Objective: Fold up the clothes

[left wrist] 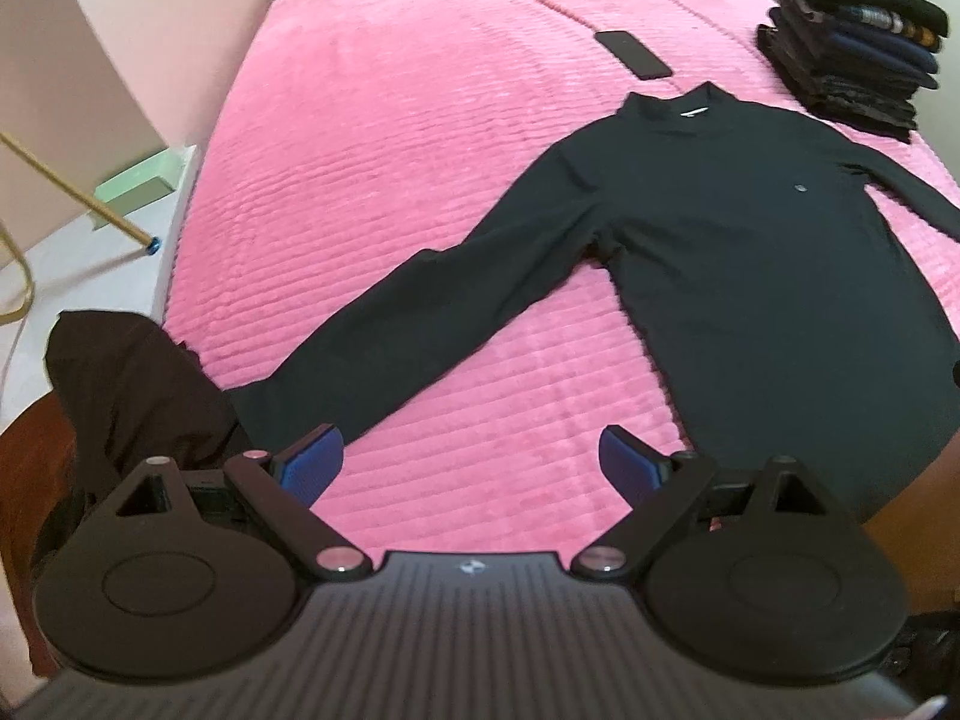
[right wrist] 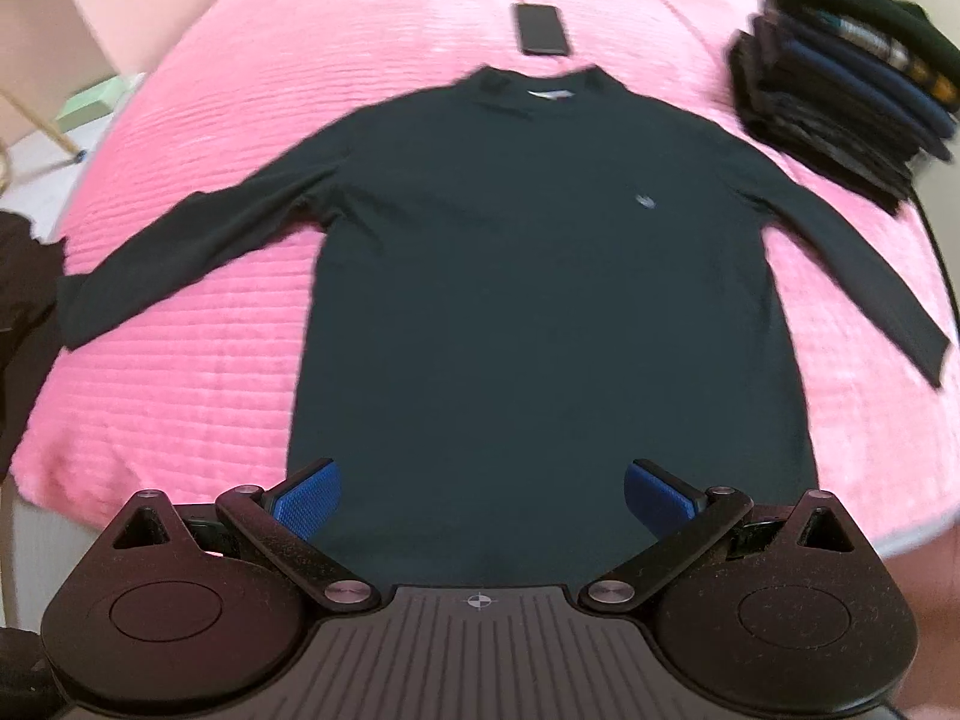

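Observation:
A dark long-sleeved shirt (left wrist: 750, 252) (right wrist: 540, 276) lies flat and face up on the pink bed cover (left wrist: 390, 150) (right wrist: 180, 372), collar away from me and both sleeves spread out. My left gripper (left wrist: 471, 459) is open above the pink cover between the near sleeve cuff (left wrist: 282, 396) and the hem, holding nothing. My right gripper (right wrist: 483, 489) is open over the shirt's hem, its blue pads (right wrist: 312, 495) wide apart and empty. The right wrist view is blurred.
A black phone (left wrist: 633, 54) (right wrist: 542, 29) lies beyond the collar. A stack of folded dark clothes (left wrist: 852, 42) (right wrist: 840, 90) stands at the far right. A dark brown garment (left wrist: 132, 396) (right wrist: 24, 300) is heaped at the bed's left edge. A stick (left wrist: 78, 195) leans left of the bed.

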{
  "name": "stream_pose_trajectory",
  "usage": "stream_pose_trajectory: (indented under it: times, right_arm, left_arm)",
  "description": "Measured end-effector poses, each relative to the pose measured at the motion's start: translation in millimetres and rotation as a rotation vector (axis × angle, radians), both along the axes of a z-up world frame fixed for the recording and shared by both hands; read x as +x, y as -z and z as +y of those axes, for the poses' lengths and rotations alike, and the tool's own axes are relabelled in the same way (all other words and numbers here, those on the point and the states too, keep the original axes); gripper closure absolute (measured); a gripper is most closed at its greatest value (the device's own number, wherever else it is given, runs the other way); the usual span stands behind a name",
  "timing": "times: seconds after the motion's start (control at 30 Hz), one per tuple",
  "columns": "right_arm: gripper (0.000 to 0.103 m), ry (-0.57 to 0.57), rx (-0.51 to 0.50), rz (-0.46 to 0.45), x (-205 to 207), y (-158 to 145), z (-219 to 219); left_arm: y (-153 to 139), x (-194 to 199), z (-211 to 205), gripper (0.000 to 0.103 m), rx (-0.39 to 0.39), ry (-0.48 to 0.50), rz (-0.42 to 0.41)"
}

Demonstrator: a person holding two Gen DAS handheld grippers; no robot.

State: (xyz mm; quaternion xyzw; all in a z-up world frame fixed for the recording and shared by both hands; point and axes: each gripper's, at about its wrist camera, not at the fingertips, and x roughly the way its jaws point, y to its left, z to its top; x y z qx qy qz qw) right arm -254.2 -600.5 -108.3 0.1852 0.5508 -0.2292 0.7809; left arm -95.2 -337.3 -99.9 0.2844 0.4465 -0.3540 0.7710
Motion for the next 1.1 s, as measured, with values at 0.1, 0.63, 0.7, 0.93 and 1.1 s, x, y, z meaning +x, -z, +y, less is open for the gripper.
stream_pose_trajectory:
  times: [0.1,0.63,0.7,0.93,1.1]
  right_arm:
    - [0.000,-0.131,-0.003,-0.067,14,0,5]
    - [0.041,-0.858,-0.109,-0.257,185,64,172]
    - [0.041,-0.911,-0.113,-0.266,214,89,197]
    - [0.059,-1.149,-0.124,-0.243,307,189,282]
    - [0.059,-1.256,-0.167,-0.200,337,237,311]
  left_arm:
    - [-4,-4,8,0.013,0.027,-0.036,-0.023]
    - [23,48,103,0.012,0.147,0.102,-0.175]
    - [37,60,109,0.012,0.165,0.185,-0.212]
    - [82,103,144,0.012,0.195,0.190,-0.223]
    - [110,114,172,0.012,0.199,0.087,-0.132]
